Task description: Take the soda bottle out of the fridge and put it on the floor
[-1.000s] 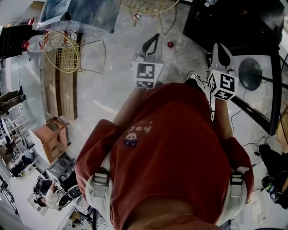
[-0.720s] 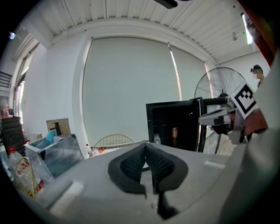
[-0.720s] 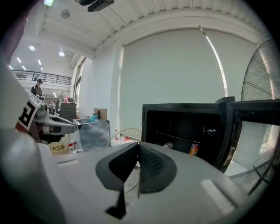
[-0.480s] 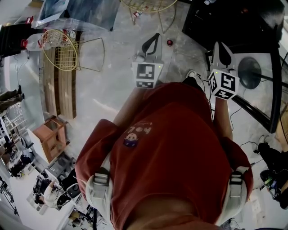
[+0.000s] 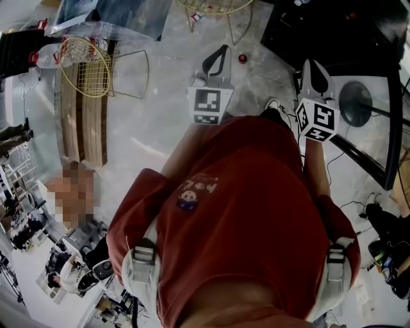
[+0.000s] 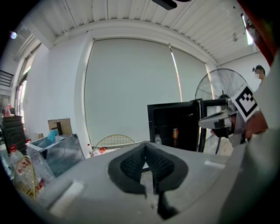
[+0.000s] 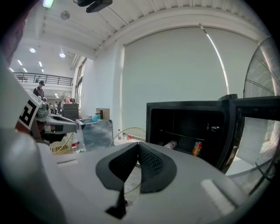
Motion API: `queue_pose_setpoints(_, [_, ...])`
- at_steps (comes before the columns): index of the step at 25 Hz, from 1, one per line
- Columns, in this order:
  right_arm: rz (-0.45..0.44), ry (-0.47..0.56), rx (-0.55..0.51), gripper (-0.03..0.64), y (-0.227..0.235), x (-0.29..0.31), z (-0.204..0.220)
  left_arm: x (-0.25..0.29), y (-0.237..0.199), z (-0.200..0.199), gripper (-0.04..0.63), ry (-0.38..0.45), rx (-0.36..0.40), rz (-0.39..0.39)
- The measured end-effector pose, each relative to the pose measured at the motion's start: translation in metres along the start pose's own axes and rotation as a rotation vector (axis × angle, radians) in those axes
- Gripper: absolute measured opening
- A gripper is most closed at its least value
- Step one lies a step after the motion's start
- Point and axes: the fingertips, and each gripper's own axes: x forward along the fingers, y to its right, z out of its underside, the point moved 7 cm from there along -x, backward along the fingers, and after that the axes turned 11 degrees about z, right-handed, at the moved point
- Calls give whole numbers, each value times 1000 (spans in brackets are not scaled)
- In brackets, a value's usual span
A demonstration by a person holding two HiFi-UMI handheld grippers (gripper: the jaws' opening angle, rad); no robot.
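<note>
A pale marbled floor (image 5: 160, 122), a wide white blind (image 6: 127, 87) under a ribbed ceiling (image 6: 131, 13), a standing fan (image 6: 217, 86) beside it.

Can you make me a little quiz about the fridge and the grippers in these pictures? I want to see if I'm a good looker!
1. True or false: the right gripper has something held between its jaws.
2. Pick one: what colour is the can on the shelf inside the fridge? A orange, B green, C blue.
3. Fill in the missing word: you can see the shelf inside the fridge because its door is ___.

Key: 1 false, the jaws are shut together with nothing in them. 2 A. 3 open.
</note>
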Motion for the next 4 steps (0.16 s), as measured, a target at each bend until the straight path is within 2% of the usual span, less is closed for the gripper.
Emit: queue_pose_setpoints(4, [-8,-4,0,2,-5,0,2,-2,-3,2,0,-5,-2,-5])
